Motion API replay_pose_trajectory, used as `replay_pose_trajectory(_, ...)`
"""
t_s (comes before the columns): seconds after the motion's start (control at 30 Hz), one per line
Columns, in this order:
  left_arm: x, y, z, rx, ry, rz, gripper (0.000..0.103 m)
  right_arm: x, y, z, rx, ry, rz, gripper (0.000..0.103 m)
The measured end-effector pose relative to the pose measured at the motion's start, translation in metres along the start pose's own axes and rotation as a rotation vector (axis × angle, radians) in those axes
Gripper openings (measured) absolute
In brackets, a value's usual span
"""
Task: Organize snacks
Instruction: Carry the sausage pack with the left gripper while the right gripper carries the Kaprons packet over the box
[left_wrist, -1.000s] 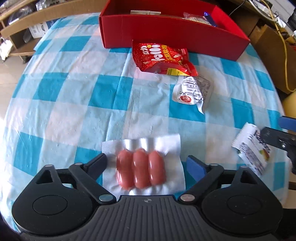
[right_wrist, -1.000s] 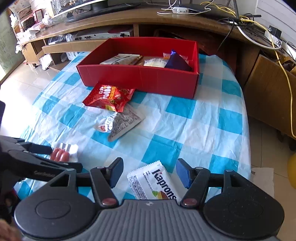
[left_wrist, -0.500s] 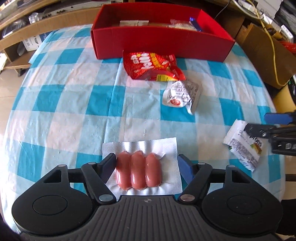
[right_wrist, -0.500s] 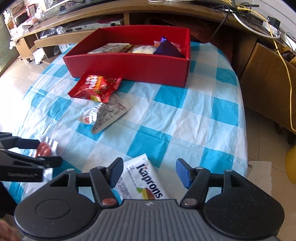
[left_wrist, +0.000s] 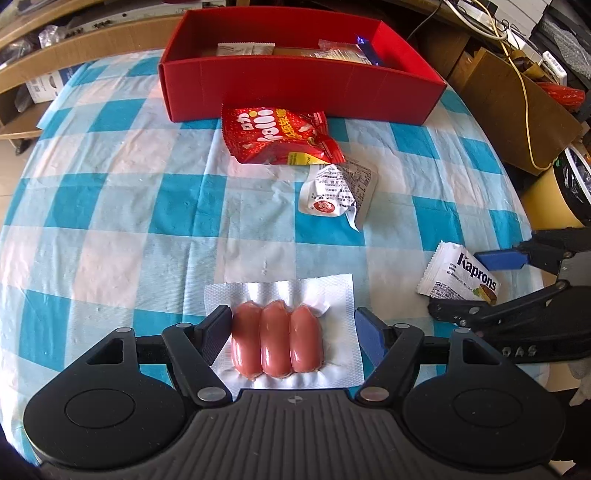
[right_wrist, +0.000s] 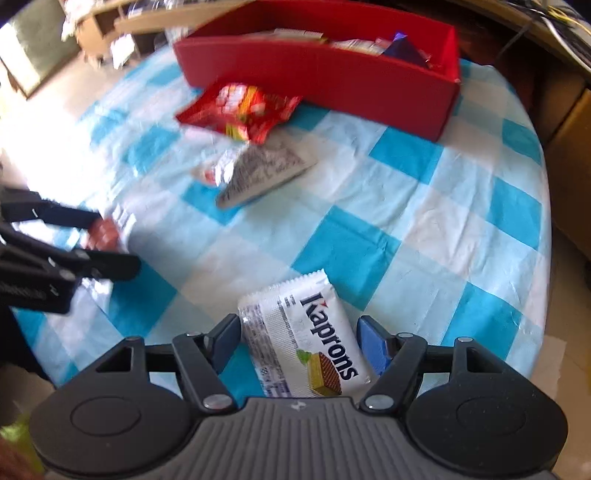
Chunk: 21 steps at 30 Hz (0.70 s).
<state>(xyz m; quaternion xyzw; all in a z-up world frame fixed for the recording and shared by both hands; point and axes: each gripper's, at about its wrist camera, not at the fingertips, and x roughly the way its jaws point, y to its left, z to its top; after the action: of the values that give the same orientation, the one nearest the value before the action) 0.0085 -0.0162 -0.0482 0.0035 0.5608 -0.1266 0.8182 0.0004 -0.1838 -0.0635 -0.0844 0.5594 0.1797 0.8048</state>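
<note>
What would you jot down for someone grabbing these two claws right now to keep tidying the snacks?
Left claw: open, straddling the sausage pack, which lies flat on the checked tablecloth; not gripped.
Right claw: open around the Kaprons wafer packet, also not gripped.
Red snack bag lies against the red box; the white sachet sits just in front of it.
Done: several snacks are already in the box.
Left: close on both packets, carry them to the box, then fetch the other two.
</note>
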Motion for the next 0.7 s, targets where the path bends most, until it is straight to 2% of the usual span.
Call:
replay_pose_trajectory(0.13, 0.002, 0.0, 0.001, 0.009, 0.012, -0.007, 0.078, 0.0, 0.007, -0.001, -0.06, 0.006, 0.006, 0.098)
replay_pose_trajectory(0.23, 0.004, -0.001, 0.001, 0.017, 0.02, 0.0, 0.078, -0.002, 0.012, -0.002, -0.075, -0.011, -0.023, 0.089)
replay_pose_trajectory(0.33, 0.005, -0.004, 0.0, 0.037, 0.025, 0.016, 0.078, -0.005, 0.018, -0.004, -0.081, -0.019, -0.061, 0.089)
replay_pose_trajectory(0.43, 0.005, -0.008, 0.0, 0.072, 0.016, 0.039, 0.078, -0.01, 0.017, -0.002, -0.057, -0.039, -0.066, 0.088)
replay_pose_trajectory(0.57, 0.003, -0.012, 0.003, 0.093, -0.003, 0.057, 0.077, -0.027, 0.01, 0.007, 0.007, -0.117, -0.076, 0.088)
replay_pose_trajectory(0.7, 0.0, -0.015, 0.01, 0.108, -0.029, 0.067, 0.077, -0.031, 0.01, 0.015, 0.031, -0.143, -0.091, 0.088)
